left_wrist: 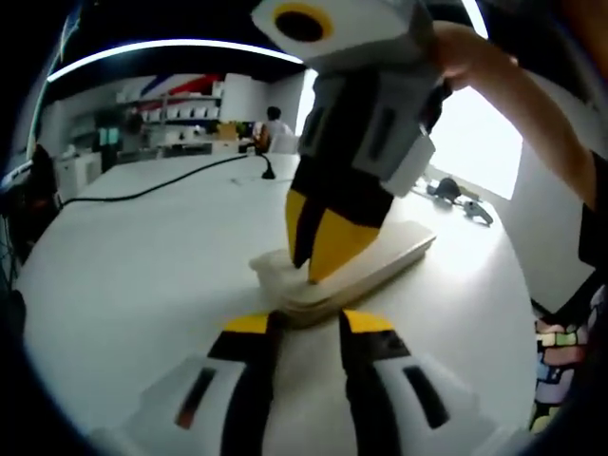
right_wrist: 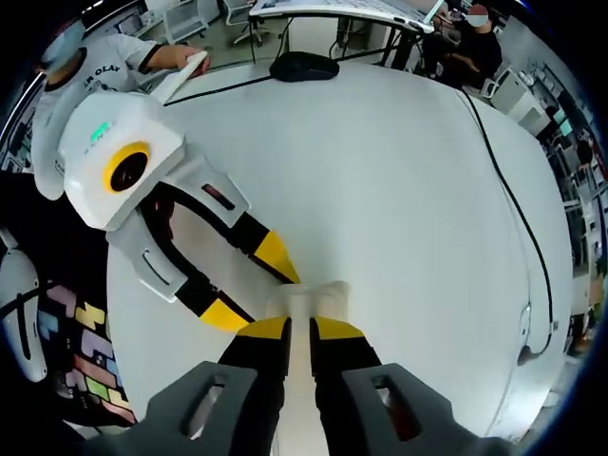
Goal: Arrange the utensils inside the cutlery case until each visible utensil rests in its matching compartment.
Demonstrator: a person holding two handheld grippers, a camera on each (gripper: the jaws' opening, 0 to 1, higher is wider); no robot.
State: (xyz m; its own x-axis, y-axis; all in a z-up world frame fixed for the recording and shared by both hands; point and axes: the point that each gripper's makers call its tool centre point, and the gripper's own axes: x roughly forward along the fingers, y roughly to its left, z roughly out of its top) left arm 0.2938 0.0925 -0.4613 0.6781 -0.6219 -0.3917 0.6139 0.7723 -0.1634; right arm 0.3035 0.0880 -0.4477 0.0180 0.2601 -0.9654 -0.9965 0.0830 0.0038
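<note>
A cream cutlery case [left_wrist: 380,258] lies on the white table [left_wrist: 142,275], running away from my left gripper [left_wrist: 307,323]. The left jaws stand a little apart with the case's near end held between them. My right gripper [left_wrist: 318,271] comes down from above and pinches the upper part of the same end. In the right gripper view, the right gripper [right_wrist: 300,329] has its jaws nearly together on the pale case [right_wrist: 312,296]. The left gripper [right_wrist: 255,287] reaches in from the left, touching the case. No utensils are visible.
A black cable [left_wrist: 161,186] [right_wrist: 518,218] crosses the far side of the table. A dark oval object [right_wrist: 304,66] sits near one table edge and grey items [left_wrist: 462,199] near another. People and shelves are in the background.
</note>
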